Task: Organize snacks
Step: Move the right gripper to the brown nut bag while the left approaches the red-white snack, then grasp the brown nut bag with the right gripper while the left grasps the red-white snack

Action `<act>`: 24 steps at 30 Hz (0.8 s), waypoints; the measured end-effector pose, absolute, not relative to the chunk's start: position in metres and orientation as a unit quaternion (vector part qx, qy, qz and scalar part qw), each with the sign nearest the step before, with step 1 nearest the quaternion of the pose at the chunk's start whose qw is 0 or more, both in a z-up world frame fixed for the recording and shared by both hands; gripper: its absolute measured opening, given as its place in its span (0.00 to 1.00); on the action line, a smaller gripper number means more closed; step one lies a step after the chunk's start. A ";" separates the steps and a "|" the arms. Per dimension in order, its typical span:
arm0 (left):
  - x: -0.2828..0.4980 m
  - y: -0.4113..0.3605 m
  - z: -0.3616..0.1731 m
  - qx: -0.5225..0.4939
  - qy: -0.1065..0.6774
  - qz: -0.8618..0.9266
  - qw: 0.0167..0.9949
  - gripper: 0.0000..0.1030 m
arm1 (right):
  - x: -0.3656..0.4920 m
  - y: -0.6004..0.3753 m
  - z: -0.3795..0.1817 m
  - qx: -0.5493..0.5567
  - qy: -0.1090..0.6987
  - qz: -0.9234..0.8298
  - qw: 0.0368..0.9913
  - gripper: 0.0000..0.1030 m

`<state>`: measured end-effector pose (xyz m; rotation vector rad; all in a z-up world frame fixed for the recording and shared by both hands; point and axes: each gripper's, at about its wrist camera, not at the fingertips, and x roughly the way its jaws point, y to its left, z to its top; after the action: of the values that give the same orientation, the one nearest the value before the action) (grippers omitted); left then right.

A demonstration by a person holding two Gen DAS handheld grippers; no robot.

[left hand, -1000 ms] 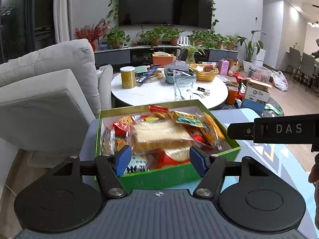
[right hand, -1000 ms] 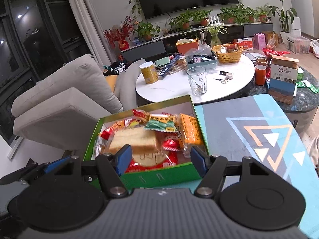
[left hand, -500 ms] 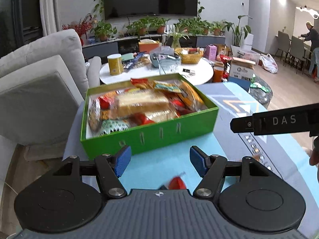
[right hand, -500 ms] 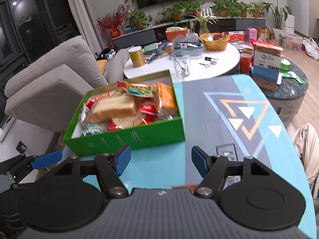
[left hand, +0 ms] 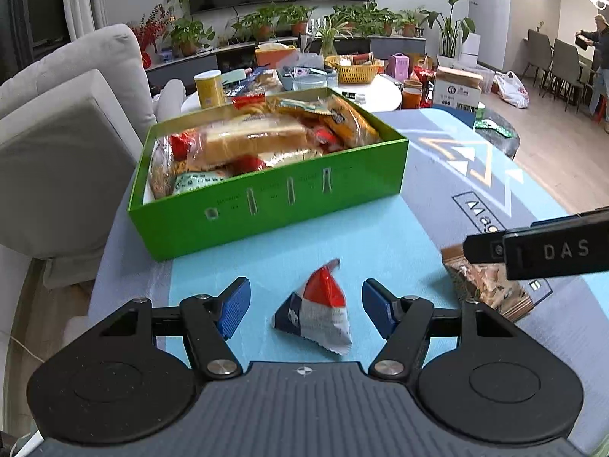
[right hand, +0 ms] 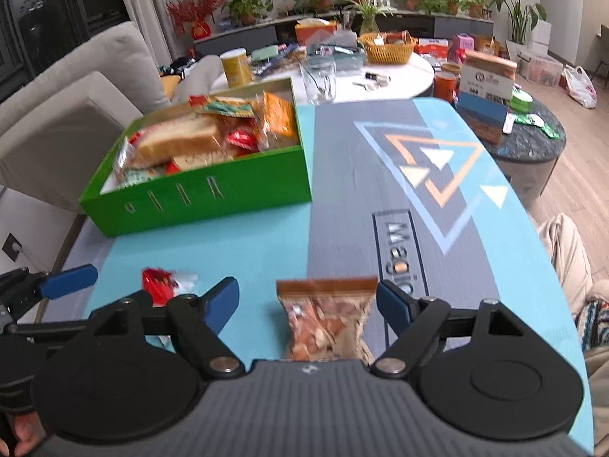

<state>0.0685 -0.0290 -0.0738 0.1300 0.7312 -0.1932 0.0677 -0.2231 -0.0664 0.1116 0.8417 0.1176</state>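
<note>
A green box point(left hand: 266, 198) point(right hand: 213, 194) full of wrapped snacks stands on the blue mat at the far left. A small red, white and blue triangular packet point(left hand: 318, 314) point(right hand: 163, 285) lies on the mat between the blue pads of my left gripper point(left hand: 306, 310), which is open and not touching it. A clear bag of brown snack pieces with a brown top strip point(right hand: 327, 318) point(left hand: 483, 285) lies between the pads of my right gripper point(right hand: 308, 304), also open; the right pad is close to the bag's edge.
The blue and grey mat point(right hand: 399, 198) covers the table. Behind it stands a round white table point(right hand: 380, 83) crowded with a glass, a yellow can and a basket. A grey sofa point(left hand: 64, 122) is on the left. A person's legs point(right hand: 571, 251) are at the right.
Both grippers have dropped and drawn back from over the green box toward the near mat. The triangular packet and the snack bag have come into view between their pads.
</note>
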 end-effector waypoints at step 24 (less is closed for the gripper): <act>0.089 -0.041 -0.099 0.076 0.384 -0.089 0.916 0.61 | 0.069 -0.230 -0.101 0.057 0.450 0.046 0.890 0.63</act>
<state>0.0889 -0.0407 -0.0988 0.1564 0.7904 -0.1831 0.0695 -0.2295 -0.1013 0.1182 0.9346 0.0960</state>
